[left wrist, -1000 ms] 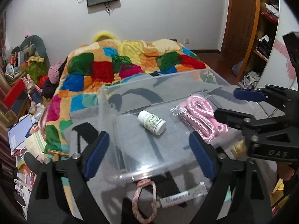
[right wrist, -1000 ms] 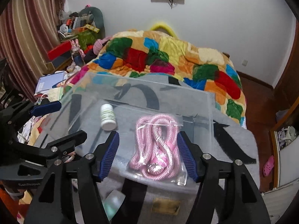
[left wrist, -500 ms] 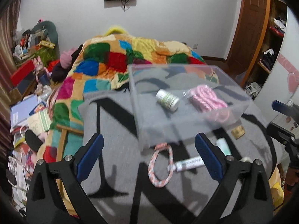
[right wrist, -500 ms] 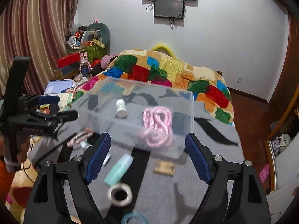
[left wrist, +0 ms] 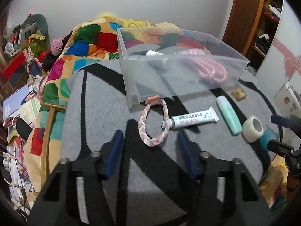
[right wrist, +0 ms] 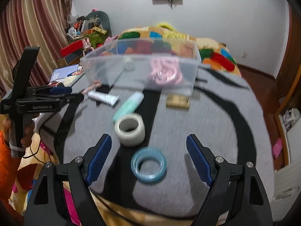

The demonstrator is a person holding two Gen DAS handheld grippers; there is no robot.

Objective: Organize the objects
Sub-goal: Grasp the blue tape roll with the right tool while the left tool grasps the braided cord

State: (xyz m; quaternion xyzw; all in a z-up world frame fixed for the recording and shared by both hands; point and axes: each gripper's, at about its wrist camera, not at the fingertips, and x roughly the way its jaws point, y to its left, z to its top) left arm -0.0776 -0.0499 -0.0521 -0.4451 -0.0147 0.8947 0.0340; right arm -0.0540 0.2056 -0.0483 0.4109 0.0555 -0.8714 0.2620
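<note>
Between your left gripper (left wrist: 150, 150) pads, spread wide with nothing held, sits the braided ring (left wrist: 152, 122), touching the ointment tube (left wrist: 193, 121). Your right gripper (right wrist: 149, 160) is also wide open and empty, over the blue tape ring (right wrist: 148, 166); the white tape roll (right wrist: 130, 130) is just beyond, then the green bottle (right wrist: 128, 106). The clear bin (left wrist: 150, 79) at the back of the grey mat (left wrist: 94, 94) holds the pink rope (left wrist: 210, 66) and pill bottle (left wrist: 153, 53).
</note>
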